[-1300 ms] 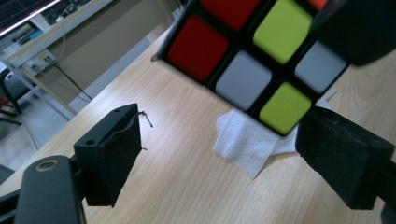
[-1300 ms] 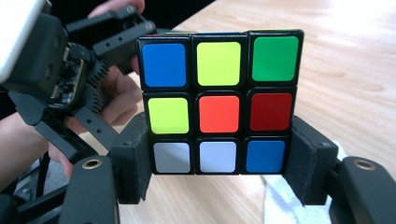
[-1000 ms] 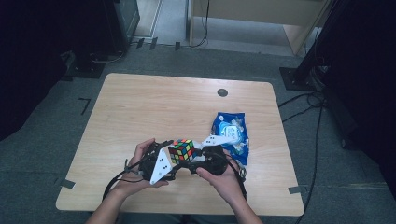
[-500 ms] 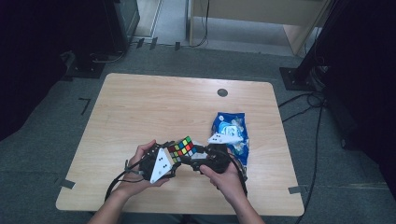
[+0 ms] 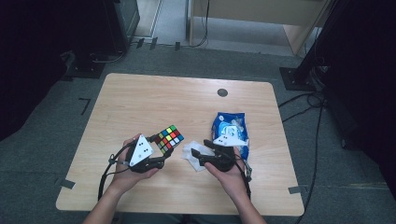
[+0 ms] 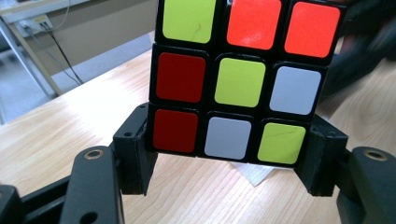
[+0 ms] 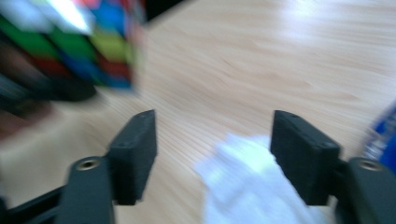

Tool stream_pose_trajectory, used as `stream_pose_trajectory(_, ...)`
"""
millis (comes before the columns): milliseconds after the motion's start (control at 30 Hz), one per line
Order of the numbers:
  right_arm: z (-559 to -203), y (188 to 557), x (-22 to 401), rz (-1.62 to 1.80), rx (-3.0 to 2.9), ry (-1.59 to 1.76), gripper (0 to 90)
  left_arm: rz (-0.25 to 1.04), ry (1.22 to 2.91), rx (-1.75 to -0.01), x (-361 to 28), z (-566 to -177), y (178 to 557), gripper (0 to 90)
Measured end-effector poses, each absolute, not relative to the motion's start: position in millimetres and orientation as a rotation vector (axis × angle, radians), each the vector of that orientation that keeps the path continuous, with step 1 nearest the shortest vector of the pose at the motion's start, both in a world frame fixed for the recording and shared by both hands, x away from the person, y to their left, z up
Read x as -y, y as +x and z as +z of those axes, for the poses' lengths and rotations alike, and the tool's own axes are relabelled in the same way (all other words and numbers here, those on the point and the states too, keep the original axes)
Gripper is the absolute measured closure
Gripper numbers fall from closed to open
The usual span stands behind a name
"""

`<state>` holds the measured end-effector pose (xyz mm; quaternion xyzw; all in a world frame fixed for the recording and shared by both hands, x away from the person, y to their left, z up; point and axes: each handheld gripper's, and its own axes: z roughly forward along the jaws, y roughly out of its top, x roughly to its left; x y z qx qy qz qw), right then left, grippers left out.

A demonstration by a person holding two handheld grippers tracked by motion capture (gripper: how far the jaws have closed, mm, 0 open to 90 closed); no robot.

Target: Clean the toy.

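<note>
A scrambled Rubik's cube (image 5: 169, 138) is lifted off the wooden table (image 5: 187, 107), and my left gripper (image 5: 158, 148) is shut on it. In the left gripper view the two pads clamp the bottom row of the cube (image 6: 238, 79) from either side. My right gripper (image 5: 200, 154) is open, low over a crumpled white tissue (image 5: 190, 155), a short way right of the cube. Its jaws have just been closing a little. The tissue (image 7: 247, 186) lies under the gap and is not pinched. The cube (image 7: 70, 46) blurs at the upper left of the right gripper view.
A blue packet of wipes (image 5: 229, 128) lies just right of my right hand, its edge (image 7: 383, 135) close to the right jaw. A round grommet (image 5: 222, 92) sits near the table's far edge. Cables trail off the front edge.
My left gripper has closed on the cube and carried it left and slightly up. My right gripper has drawn away from the cube and sunk toward the tissue.
</note>
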<state>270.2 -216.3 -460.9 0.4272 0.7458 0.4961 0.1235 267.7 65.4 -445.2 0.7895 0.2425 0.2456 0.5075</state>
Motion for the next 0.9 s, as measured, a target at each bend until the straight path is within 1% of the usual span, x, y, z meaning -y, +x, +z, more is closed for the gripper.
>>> stream_pose_trajectory(200,-493,274,205,1.262,-2.174,1.300,46.1,0.564,1.886,-0.604,-66,-443,268,33.5)
stream_pose_trajectory(367,-511,276,191,1.119,-2.182,1.260,49.6,0.528,1.866,-0.629,-67,-445,270,33.5)
stream_pose_trajectory(433,-517,277,187,1.063,-2.190,1.257,50.6,0.536,1.860,-0.634,-67,-445,270,33.5)
stream_pose_trajectory(533,-522,277,187,1.064,-2.186,1.284,56.3,0.526,1.852,-0.631,-68,-444,270,33.5)
stream_pose_trajectory(567,-522,276,188,1.054,-2.173,1.282,62.6,0.522,1.852,-0.633,-68,-444,270,33.5)
stream_pose_trajectory(600,-522,276,188,1.054,-2.173,1.282,62.6,0.519,1.857,-0.636,-68,-444,270,33.5)
stream_pose_trajectory(633,-522,275,188,1.054,-2.171,1.292,66.8,0.516,1.858,-0.638,-68,-445,270,33.5)
stream_pose_trajectory(667,-521,275,190,1.055,-2.168,1.292,75.4,0.509,1.856,-0.638,-68,-445,270,33.5)
stream_pose_trajectory(733,-521,275,193,1.066,-2.176,1.305,83.7,0.506,1.853,-0.637,-68,-446,270,33.5)
stream_pose_trajectory(800,-519,275,197,1.104,-2.182,1.333,86.2,0.506,1.852,-0.641,-67,-447,270,33.5)
stream_pose_trajectory(900,-509,271,202,1.195,-2.149,1.322,86.5,0.515,1.857,-0.637,-66,-448,269,33.5)
